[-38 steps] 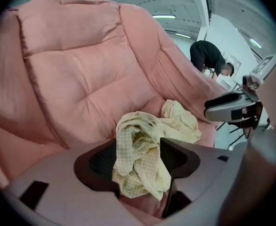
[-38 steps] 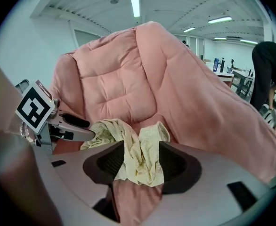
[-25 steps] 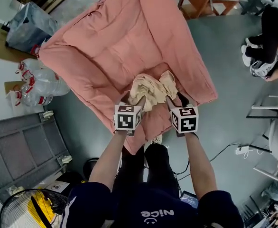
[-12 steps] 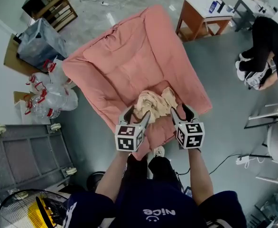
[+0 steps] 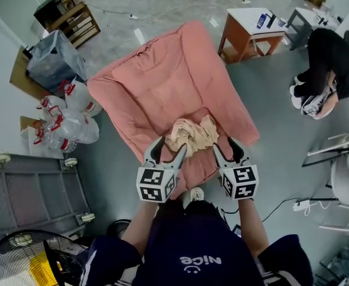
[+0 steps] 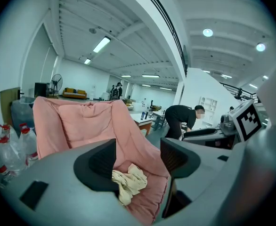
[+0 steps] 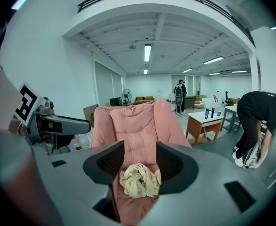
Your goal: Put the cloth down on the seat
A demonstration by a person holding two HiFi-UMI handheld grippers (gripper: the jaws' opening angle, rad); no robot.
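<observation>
A crumpled cream cloth point(image 5: 191, 136) lies loose on the seat of the pink padded chair point(image 5: 168, 79). It also shows as a bundle in the left gripper view point(image 6: 128, 182) and the right gripper view point(image 7: 139, 181). My left gripper point(image 5: 165, 150) is open, just short of the seat's front edge, left of the cloth. My right gripper point(image 5: 227, 149) is open too, on the cloth's right side. Neither one touches the cloth. From each gripper view the pink chair point(image 6: 81, 121) point(image 7: 135, 126) stands ahead, beyond empty jaws.
Clear plastic bottles point(image 5: 64, 115) and a bagged bin point(image 5: 48, 55) stand left of the chair. A grey cart point(image 5: 28, 186) and a fan point(image 5: 25, 261) sit at lower left. An orange-legged table point(image 5: 249, 31) and a bending person point(image 5: 329, 64) are to the right.
Both grippers have let go of the cloth and drawn back toward me, away from the seat. The cloth stays on the cushion.
</observation>
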